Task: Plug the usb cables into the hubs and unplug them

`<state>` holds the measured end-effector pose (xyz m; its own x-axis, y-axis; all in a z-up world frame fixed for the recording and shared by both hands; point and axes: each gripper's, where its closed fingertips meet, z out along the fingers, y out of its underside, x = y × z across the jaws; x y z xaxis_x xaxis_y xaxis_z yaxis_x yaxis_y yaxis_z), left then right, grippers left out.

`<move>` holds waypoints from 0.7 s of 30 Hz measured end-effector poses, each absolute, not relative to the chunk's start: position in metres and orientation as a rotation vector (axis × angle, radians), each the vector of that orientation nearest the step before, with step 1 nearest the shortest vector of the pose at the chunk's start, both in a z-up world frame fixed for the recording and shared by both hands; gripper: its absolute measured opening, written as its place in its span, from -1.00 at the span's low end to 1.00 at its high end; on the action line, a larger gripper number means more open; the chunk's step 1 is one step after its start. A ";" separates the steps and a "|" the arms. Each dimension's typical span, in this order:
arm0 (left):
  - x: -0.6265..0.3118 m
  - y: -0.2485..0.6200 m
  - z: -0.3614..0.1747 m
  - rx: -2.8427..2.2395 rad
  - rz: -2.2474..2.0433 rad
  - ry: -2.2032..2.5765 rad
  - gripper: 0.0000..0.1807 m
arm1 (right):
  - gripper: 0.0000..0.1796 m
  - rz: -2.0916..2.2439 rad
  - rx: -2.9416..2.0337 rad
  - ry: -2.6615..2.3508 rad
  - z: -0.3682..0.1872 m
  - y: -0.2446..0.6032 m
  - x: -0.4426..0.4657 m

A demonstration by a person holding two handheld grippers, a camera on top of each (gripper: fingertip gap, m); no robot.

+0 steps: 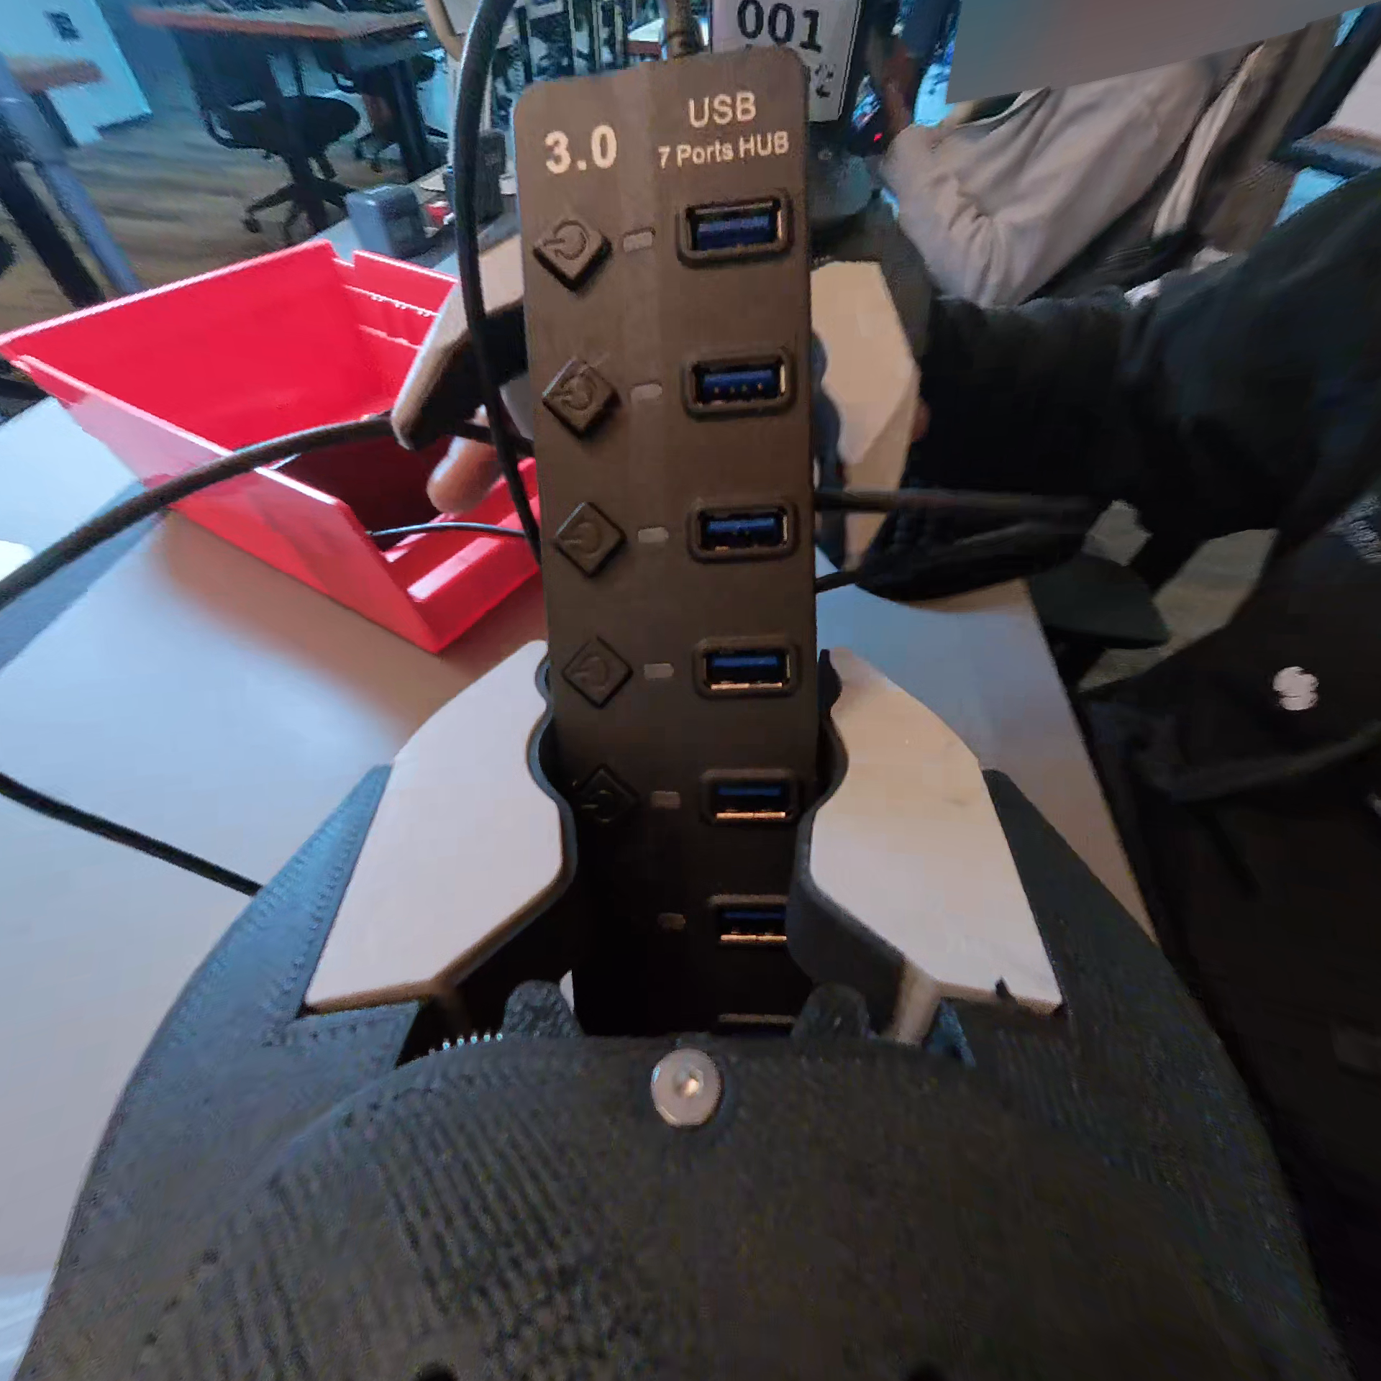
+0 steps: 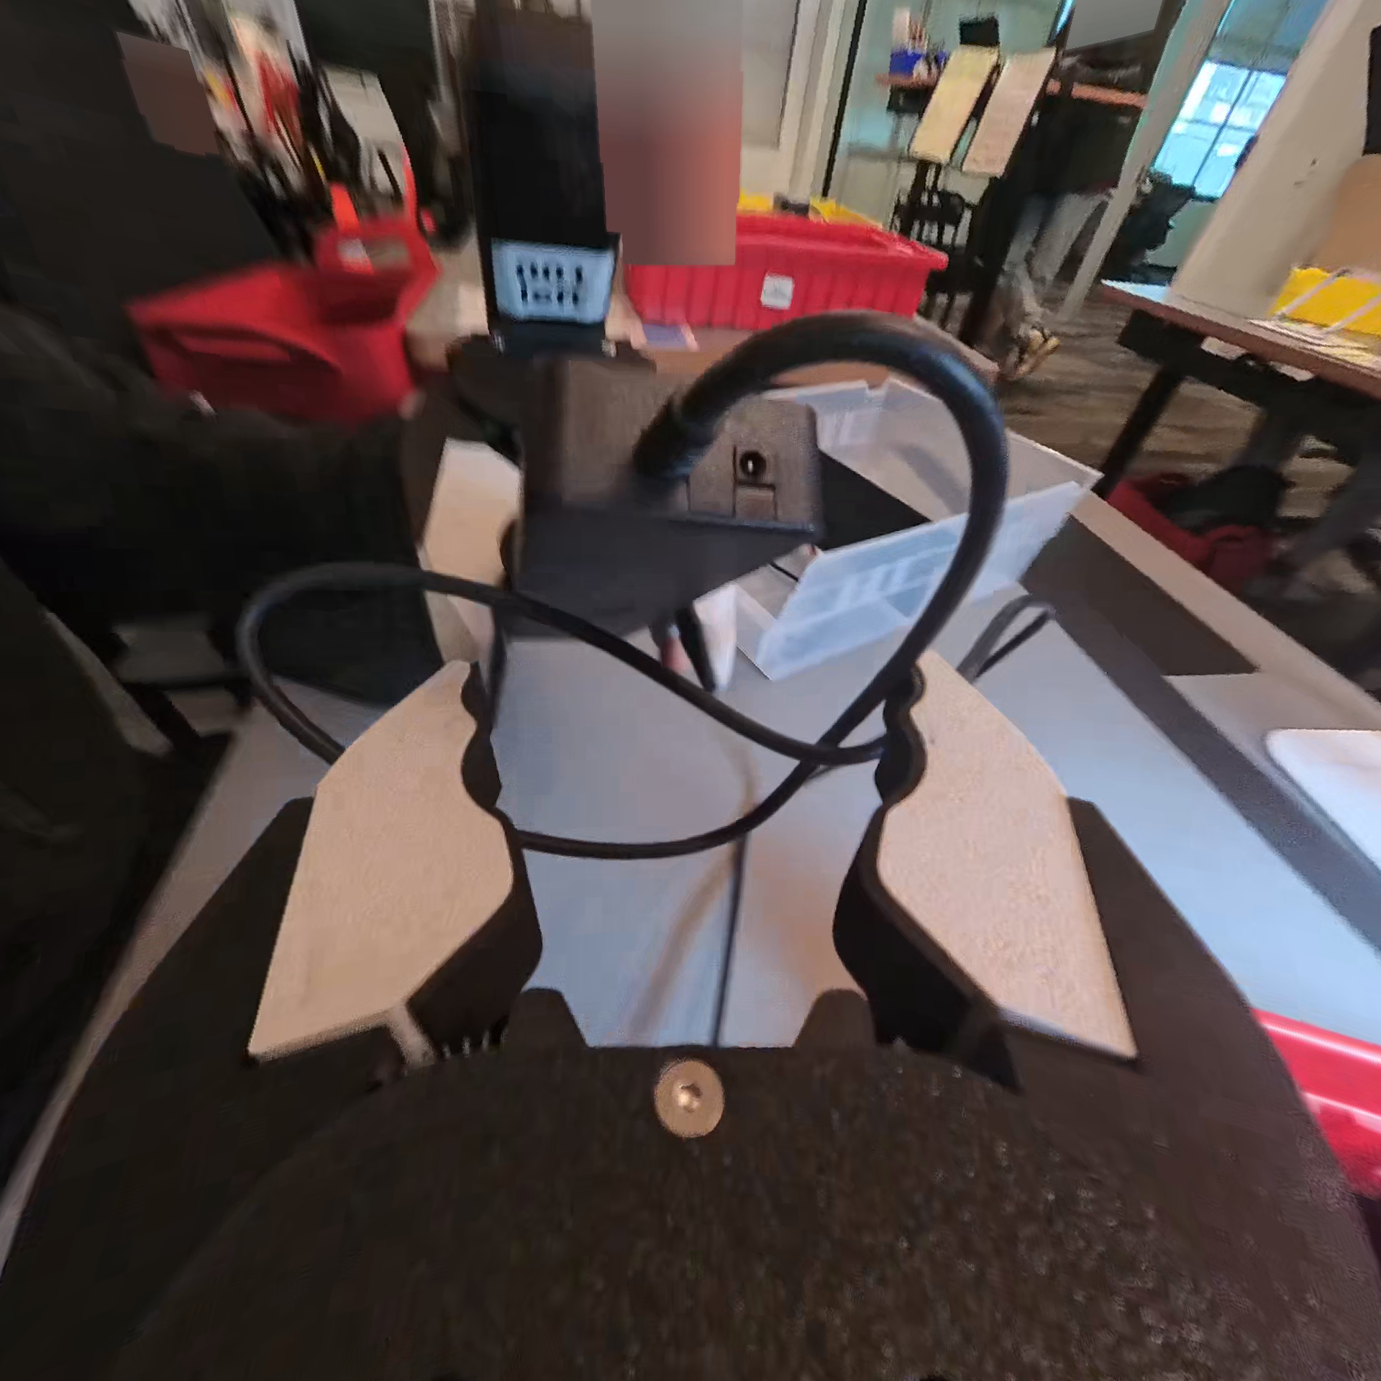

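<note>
Clamping the black USB hub (image 1: 665, 523) by its lower end, the left hand-held gripper (image 1: 684, 747) filled the bottom of the left wrist view, its pale fingers (image 1: 463, 844) pressed against both long edges. The hub stood upright through the centre of the frame, a column of blue ports down its right side and diamond buttons down its left; every visible port was vacant. A black cable (image 1: 478, 246) left its top edge and looped down the left side. Behind it, in the left middle of the frame, a red bin (image 1: 224, 388) sat on the grey surface (image 1: 187, 710).

In the right wrist view, the right hand-held gripper (image 2: 691, 717) was spread wide with nothing gripped. A thin black cable (image 2: 635, 665) sagged across the gap between its fingers (image 2: 396, 859). The hub's end (image 2: 717, 463) showed at centre, a thick cable arching from it toward the upper right. A clear plastic tray (image 2: 897, 590) lay right of centre.
</note>
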<state>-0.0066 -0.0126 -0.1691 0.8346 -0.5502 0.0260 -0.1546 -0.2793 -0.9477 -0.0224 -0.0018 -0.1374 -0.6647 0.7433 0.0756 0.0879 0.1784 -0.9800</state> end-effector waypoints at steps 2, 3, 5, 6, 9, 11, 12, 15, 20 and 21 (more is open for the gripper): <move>-0.007 -0.006 -0.177 -1.860 -0.341 0.538 -0.28 | 0.11 1.660 -0.816 -1.890 -0.138 -0.015 -0.021; -0.008 -0.003 -0.181 -1.878 -0.296 0.538 -0.28 | 0.09 1.678 -0.812 -1.909 -0.142 -0.022 -0.020; -0.009 0.000 -0.190 -1.911 -0.263 0.545 -0.29 | 0.04 1.670 -0.802 -1.917 -0.148 -0.030 -0.020; -0.009 0.000 -0.194 -1.924 -0.259 0.550 -0.28 | 0.03 1.671 -0.801 -1.903 -0.149 -0.031 -0.020; -0.007 0.002 -0.208 -1.980 -0.234 0.572 -0.28 | -0.04 1.692 -0.801 -1.887 -0.151 -0.033 -0.020; -0.004 0.002 -0.217 -2.014 -0.229 0.597 -0.29 | -0.07 1.659 -0.783 -1.903 -0.156 -0.036 -0.020; -0.002 0.001 -0.221 -2.027 -0.232 0.611 -0.29 | -0.09 1.647 -0.779 -1.919 -0.160 -0.038 -0.019; -0.001 0.001 -0.231 -2.068 -0.209 0.639 -0.29 | -0.18 1.593 -0.784 -1.962 -0.171 -0.036 -0.019; -0.005 0.000 -0.240 -2.104 -0.182 0.648 -0.29 | -0.33 1.609 -0.820 -1.999 -0.181 -0.029 -0.020; -0.005 0.000 -0.240 -2.101 -0.188 0.646 -0.29 | -0.33 1.614 -0.820 -2.003 -0.182 -0.028 -0.020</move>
<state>-0.0053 0.0001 -0.2399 0.8518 -0.5130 -0.1064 -0.3757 -0.4566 -0.8064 -0.0201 -0.0277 -0.1820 -0.7283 0.6846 -0.0287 0.1735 0.1437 -0.9743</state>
